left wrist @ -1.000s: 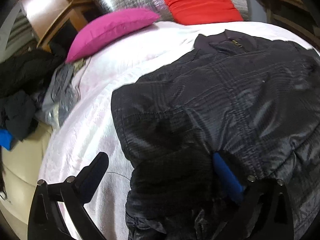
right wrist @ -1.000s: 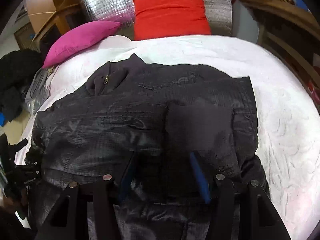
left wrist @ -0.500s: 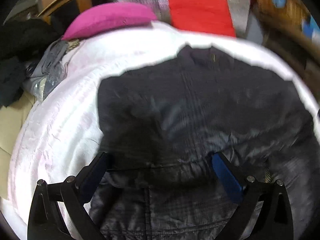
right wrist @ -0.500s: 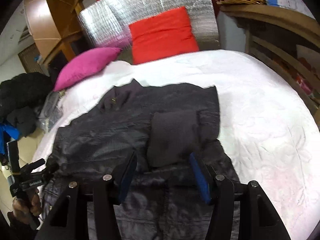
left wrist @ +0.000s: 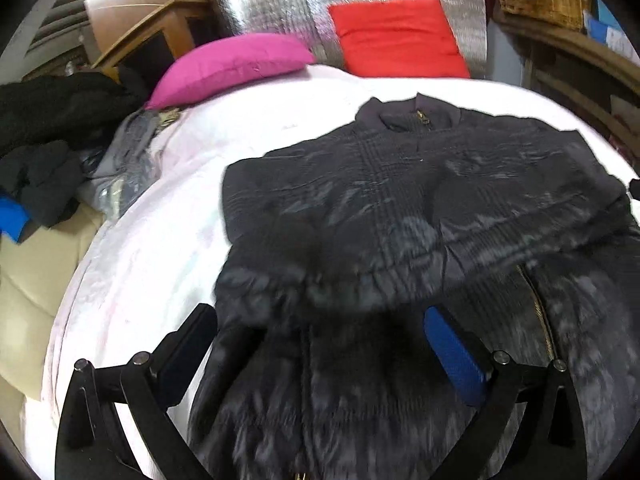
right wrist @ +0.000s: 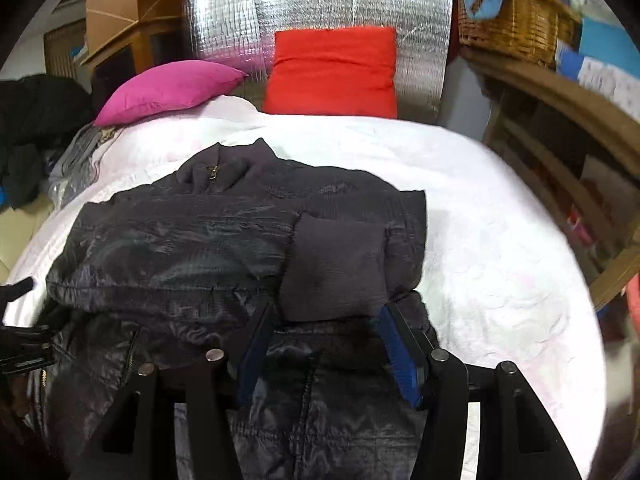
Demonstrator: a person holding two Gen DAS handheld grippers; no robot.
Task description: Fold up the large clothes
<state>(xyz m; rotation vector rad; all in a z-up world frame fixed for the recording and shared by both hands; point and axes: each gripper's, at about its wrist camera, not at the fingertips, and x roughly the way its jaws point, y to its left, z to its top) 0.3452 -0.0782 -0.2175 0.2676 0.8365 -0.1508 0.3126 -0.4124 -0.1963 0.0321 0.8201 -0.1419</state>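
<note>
A dark quilted jacket (left wrist: 400,208) (right wrist: 192,240) lies flat on the white bed cover (left wrist: 160,248) (right wrist: 500,248), collar and zip (left wrist: 416,118) toward the pillows. Its sleeves are folded across the front, and a ribbed cuff (right wrist: 336,268) lies on top. My left gripper (left wrist: 320,344) hovers open above the jacket's lower part, holding nothing. My right gripper (right wrist: 326,344) is open just behind the cuff, its blue pads (right wrist: 400,356) clear of the cloth. The left gripper (right wrist: 20,344) also shows at the left edge of the right wrist view.
A pink pillow (left wrist: 232,68) and a red pillow (left wrist: 400,36) lean on a silver foil panel (right wrist: 320,0) at the bed's head. Dark clothes (left wrist: 52,120) and a grey bagged garment (left wrist: 124,168) lie left. A wooden shelf (right wrist: 560,152) with a wicker basket (right wrist: 516,20) stands right.
Both grippers have drawn back and risen from the jacket, so more of the bed shows. The left gripper's blue finger has come off the fabric. The jacket stays folded.
</note>
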